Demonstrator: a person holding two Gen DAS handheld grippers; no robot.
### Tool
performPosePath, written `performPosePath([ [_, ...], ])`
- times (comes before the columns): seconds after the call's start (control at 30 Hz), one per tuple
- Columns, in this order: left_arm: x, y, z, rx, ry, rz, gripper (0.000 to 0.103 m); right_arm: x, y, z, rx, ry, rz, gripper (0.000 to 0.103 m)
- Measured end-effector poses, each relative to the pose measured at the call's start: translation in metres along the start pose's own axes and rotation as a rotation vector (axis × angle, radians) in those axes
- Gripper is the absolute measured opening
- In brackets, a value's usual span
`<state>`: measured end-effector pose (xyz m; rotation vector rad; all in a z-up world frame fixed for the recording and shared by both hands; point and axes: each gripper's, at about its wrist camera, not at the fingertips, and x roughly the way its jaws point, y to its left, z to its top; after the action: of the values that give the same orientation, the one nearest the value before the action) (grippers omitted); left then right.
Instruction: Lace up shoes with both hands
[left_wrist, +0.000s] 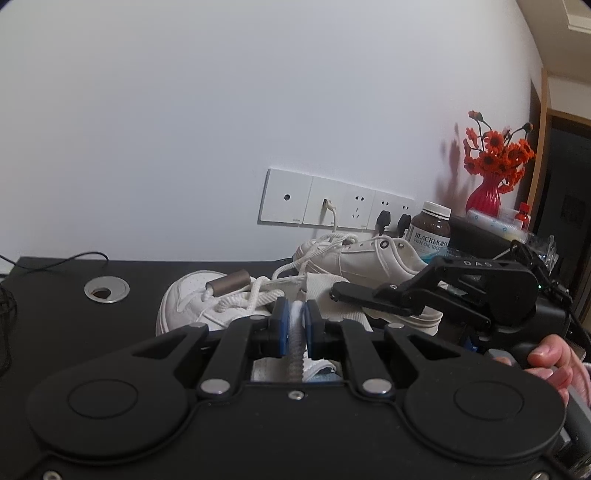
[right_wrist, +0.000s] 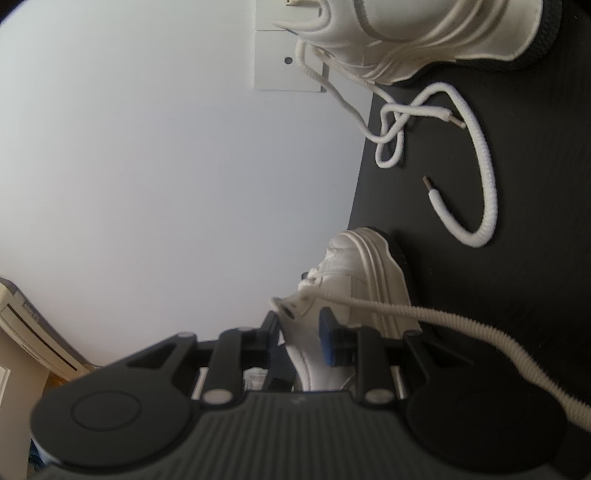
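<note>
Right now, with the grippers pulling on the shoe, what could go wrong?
1. The left gripper pinches something white at the near shoe; a hard tug might drag the shoe along the black table.
2. The loose lace curls across the table and could snag.
3. The brown bottle stands right behind the far shoe; a bump might knock it over.

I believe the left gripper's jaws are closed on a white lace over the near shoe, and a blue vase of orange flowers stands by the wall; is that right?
Nearly: the vase is red, not blue, as the left wrist view shows. The rest stands: the left gripper has its jaws closed on the white lace over the near shoe, and the vase holds orange flowers by the wall.
</note>
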<state>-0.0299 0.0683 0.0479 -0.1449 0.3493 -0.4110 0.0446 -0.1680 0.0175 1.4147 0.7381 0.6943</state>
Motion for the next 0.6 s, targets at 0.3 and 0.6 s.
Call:
performPosePath([
  [0.3, 0.007, 0.007, 0.014, 0.019, 0.029, -0.042, 0.005, -0.016, -0.037, 0.005, -0.005, 0.002, 0.000, 0.023],
  [0.6, -0.032, 0.020, 0.018, -0.032, -0.111, -0.140, 0.006, -0.009, -0.031, 0.011, -0.018, 0.020, -0.021, 0.026],
])
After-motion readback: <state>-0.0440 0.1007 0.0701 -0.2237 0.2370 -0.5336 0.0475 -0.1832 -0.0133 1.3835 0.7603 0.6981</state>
